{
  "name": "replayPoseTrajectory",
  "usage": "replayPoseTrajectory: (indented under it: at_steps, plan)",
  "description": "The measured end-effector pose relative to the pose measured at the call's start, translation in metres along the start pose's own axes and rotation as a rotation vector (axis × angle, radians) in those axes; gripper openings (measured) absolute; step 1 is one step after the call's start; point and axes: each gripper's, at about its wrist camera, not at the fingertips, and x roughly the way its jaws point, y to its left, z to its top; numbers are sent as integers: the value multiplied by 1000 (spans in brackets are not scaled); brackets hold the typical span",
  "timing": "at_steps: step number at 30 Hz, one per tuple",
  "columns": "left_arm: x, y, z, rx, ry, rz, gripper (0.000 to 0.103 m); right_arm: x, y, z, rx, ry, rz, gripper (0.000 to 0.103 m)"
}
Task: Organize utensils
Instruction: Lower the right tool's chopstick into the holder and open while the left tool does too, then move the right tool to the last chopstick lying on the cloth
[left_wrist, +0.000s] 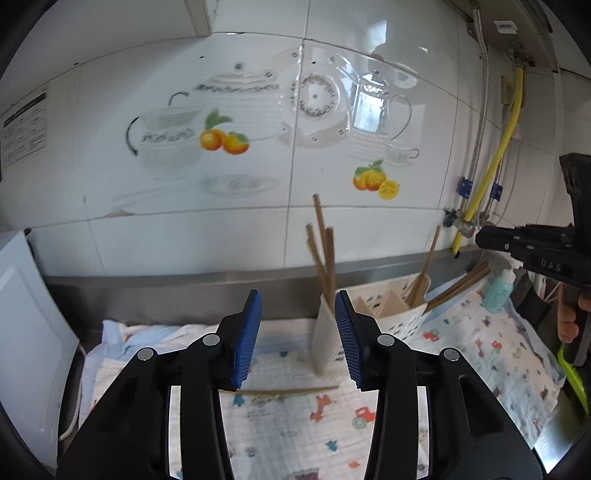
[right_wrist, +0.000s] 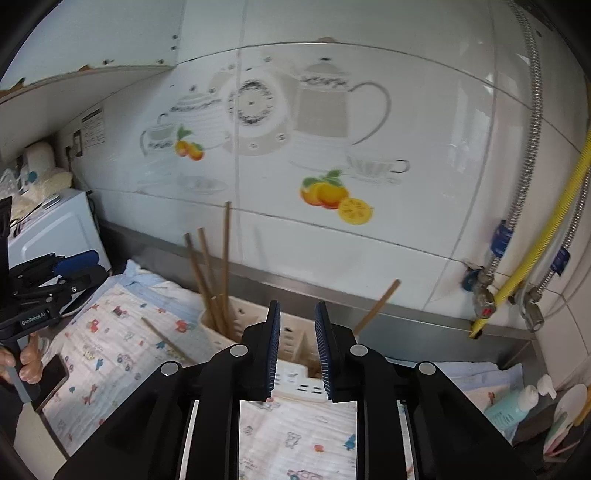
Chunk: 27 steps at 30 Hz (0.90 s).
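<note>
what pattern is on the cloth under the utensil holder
White cloth printed with small colourful cartoon vehicles; clearest in the right wrist view.

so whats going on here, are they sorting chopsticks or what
Yes. A person holds two grippers over a printed cloth. Several chopsticks already stand in the white holder; one loose chopstick lies flat on the cloth, just ahead of the left gripper. Both it and the right gripper are open and empty.

Right gripper hides holder front; chopstick ends behind left gripper.
</note>
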Motion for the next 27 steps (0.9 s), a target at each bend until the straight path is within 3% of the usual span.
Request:
replayPoseTrajectory:
  at_steps: [12, 27]
  plan:
    - [-38, 39, -77, -82, 56, 124, 66, 43, 77, -37, -131, 90, 193, 23]
    - [-62, 84, -154, -219, 135, 237, 84, 162, 184, -54, -293, 248, 390, 23]
